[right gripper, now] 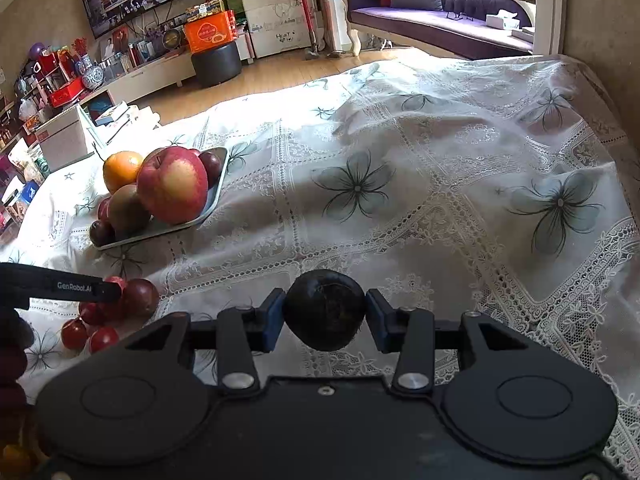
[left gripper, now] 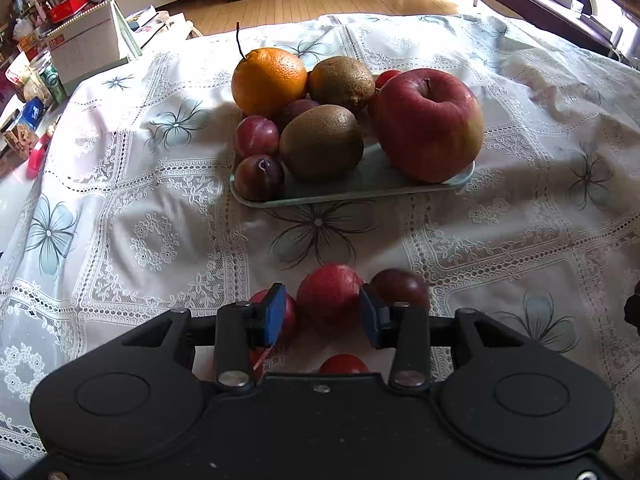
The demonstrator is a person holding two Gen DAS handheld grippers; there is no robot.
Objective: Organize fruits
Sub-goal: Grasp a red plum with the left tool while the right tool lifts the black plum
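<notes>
Lace tablecloth (right gripper: pixel 400 152) w/ flower print covering whole work surface; living room w/ TV and sofa beyond.

Sitting on glass tray (left gripper: pixel 360 194) already: big red apple (left gripper: pixel 428 124), orange (left gripper: pixel 268 80), two kiwis (left gripper: pixel 322 142), several plums (left gripper: pixel 256 138) crowding tray's left edge. Looking roughly two-thirds done, judging by pile vs. loose fruit.

Lying loose on cloth near tray's front: cluster of small red fruit (right gripper: pixel 108 316), approx. five or six, touching each other. Still waiting to go on tray.

Left gripper (left gripper: pixel 324 314) hovering over that cluster, blue pads either side of red plum (left gripper: pixel 330 298); jaws spread, gaps showing both sides, not gripping yet. Probably lining up next pick.

Right gripper (right gripper: pixel 324 312) clamping dark round fruit (right gripper: pixel 325 310), pads pressing both flanks, fruit hanging above cloth, well apart from tray. Prob. heading to tray next.

Remaining: dark fruit delivery, then loose reds one by one. Free room on tray mostly front centre and behind apple; getting tight, roll-off risk for small round ones.
</notes>
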